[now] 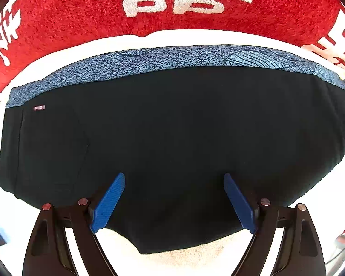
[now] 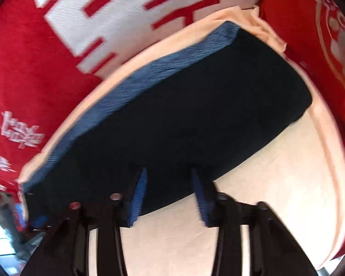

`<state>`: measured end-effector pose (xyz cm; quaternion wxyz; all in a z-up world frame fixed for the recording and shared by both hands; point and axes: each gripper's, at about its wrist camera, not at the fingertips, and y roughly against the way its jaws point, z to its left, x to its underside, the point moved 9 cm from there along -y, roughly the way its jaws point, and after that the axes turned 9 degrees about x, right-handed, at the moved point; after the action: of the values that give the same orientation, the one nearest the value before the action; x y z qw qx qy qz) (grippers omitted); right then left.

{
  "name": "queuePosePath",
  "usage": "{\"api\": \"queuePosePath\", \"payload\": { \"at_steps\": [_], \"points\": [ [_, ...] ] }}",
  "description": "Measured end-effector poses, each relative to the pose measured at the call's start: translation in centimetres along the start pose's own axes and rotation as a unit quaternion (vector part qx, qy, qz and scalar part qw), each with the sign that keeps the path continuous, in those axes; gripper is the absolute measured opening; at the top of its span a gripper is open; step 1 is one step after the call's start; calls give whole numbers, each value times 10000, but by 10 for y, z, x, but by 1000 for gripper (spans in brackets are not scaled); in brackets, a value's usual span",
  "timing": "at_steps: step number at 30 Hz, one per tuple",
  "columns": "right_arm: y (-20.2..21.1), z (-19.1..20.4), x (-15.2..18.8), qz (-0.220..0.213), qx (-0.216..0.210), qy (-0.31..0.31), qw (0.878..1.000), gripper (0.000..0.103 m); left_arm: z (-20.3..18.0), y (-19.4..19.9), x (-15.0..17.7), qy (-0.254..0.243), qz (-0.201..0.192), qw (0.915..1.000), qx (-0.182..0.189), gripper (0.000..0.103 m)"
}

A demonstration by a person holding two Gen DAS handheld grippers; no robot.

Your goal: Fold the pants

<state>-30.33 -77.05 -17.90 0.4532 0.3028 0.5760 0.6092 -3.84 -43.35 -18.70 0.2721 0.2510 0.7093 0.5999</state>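
Pale cream cushion (image 1: pixel 195 262), flat and finely textured, as the carrying surface; a faint seam line curving along the cream cushion (image 2: pixel 287 184) near its right edge in the right wrist view. Directly on it, dark folded pants (image 1: pixel 163 138) lying flat, with a blue speckled band (image 1: pixel 149 62) along the far edge. Beyond the pants, a narrow strip of bare cushion. Past that strip, red fabric with white characters (image 1: pixel 64 7), rising behind the cushion and wrapping round its sides.
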Motion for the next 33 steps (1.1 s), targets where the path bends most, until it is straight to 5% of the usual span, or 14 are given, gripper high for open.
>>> {"api": "queuePosePath", "payload": {
  "at_steps": [2,4,7,12,16,18,21,23,27,33],
  "points": [
    [6,-22,-7,-92,321,-308,9990,17,-5,6,-1,-6,50,10000,-65,89],
    [15,-47,-7,-135,610,-821,9947,25,-17,16,-3,-39,11,10000,32,89],
    [24,-67,-5,-76,99,-1352,9907,26,-40,30,-18,-125,-167,9997,143,89],
    [28,-103,-24,-300,227,-1613,9862,43,-97,29,-69,-187,-396,9983,373,89],
    [19,-128,-39,-343,-40,-1962,9800,43,-147,10,-109,-343,-485,9972,448,89],
    [17,-140,-51,-365,-241,-1939,9800,42,-176,1,-127,-380,-517,9965,537,89],
    [13,-139,-54,-314,-256,-1778,9832,21,-206,-16,-140,-464,-458,9965,529,89],
    [10,-144,-52,-234,-168,-1582,9870,20,-212,-29,-137,-506,-299,9974,414,89],
    [9,-147,-51,-185,186,-1145,9931,44,-214,-35,-134,-654,-333,9969,271,89],
    [32,-135,-40,-197,-40,-1161,9930,46,-216,-34,-130,-611,-194,9976,247,89]
  ]
}}
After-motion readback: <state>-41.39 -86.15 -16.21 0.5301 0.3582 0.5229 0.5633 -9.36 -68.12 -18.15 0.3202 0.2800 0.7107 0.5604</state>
